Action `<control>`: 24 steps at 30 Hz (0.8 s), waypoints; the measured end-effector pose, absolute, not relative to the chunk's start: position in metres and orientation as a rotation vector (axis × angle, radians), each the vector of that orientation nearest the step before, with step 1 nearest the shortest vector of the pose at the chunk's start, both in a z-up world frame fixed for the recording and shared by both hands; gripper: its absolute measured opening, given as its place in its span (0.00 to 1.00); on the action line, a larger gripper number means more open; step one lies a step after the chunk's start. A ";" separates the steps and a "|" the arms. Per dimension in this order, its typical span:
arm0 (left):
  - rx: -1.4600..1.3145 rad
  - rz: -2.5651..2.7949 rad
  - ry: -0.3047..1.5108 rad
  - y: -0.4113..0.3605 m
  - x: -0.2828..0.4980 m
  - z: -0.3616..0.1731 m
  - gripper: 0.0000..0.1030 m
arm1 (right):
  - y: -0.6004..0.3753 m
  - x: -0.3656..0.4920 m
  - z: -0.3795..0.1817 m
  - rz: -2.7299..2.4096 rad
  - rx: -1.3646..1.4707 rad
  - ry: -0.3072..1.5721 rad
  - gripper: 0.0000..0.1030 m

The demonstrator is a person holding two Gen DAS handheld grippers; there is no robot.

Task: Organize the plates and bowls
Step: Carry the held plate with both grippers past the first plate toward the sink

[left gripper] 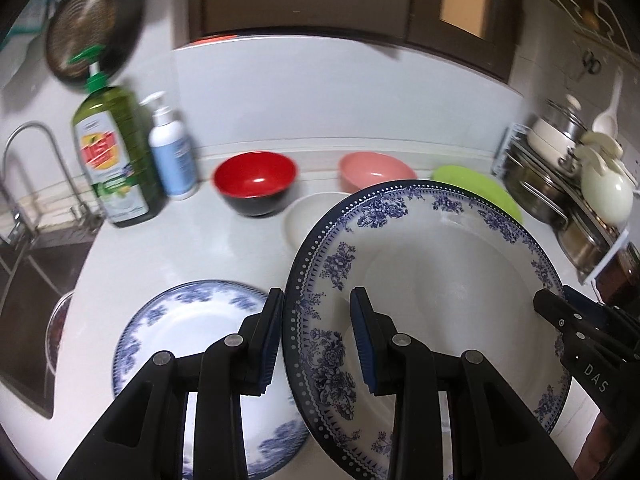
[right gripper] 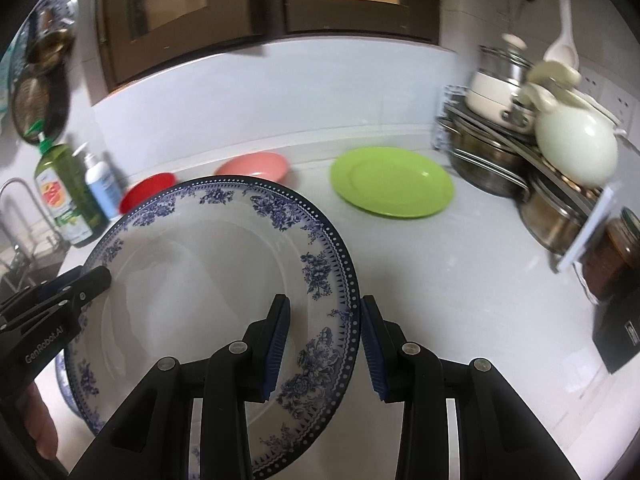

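Observation:
A large blue-and-white floral plate (left gripper: pixel 432 280) is held tilted above the counter between both grippers; it also shows in the right wrist view (right gripper: pixel 208 264). My left gripper (left gripper: pixel 316 340) straddles its left rim, fingers wide apart. My right gripper (right gripper: pixel 324 344) straddles its right rim, also wide apart. A second blue-patterned plate (left gripper: pixel 188 336) lies flat below on the left. A red-and-black bowl (left gripper: pixel 256 184), a pink bowl (left gripper: pixel 372 170), a white dish (left gripper: pixel 308 220) and a green plate (right gripper: pixel 392 182) sit on the counter behind.
A green dish-soap bottle (left gripper: pixel 116 156) and a white pump bottle (left gripper: pixel 172 152) stand at the back left by the sink (left gripper: pixel 28 272) and faucet. A rack with metal pots (right gripper: pixel 520 160) and a cream pot stands at the right. A jar (right gripper: pixel 616 252) stands by it.

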State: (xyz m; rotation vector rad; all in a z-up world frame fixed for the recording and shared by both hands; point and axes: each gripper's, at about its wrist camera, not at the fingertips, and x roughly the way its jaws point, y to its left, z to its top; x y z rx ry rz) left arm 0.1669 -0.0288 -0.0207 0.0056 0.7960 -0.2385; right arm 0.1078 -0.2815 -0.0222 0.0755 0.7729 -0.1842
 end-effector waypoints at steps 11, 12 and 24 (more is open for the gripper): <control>-0.047 -0.097 0.799 0.039 0.164 -0.020 0.33 | -0.217 0.125 -0.022 -0.045 0.013 0.765 0.36; -0.052 -0.080 0.797 0.046 0.164 -0.020 0.33 | -0.212 0.127 -0.022 -0.034 0.010 0.766 0.36; -0.093 0.056 0.839 0.112 0.157 -0.038 0.33 | -0.143 0.147 -0.032 0.113 -0.047 0.794 0.36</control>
